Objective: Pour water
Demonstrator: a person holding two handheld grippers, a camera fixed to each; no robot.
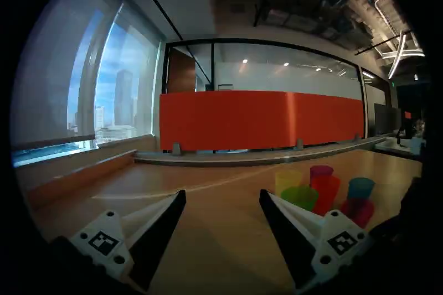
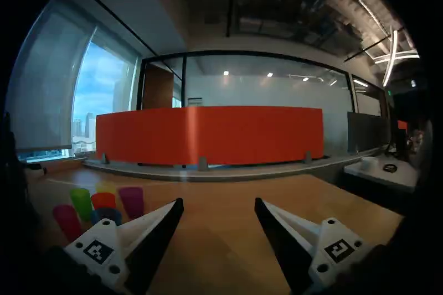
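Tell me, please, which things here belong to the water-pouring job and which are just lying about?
For the job: cluster of translucent coloured plastic cups; open left gripper; open right gripper; wooden table.
Just lying about: long orange partition panel; dark monitor; white side desk.

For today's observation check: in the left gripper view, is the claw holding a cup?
No, the left claw is open, nothing between its fingers, and the cups stand apart on the table.
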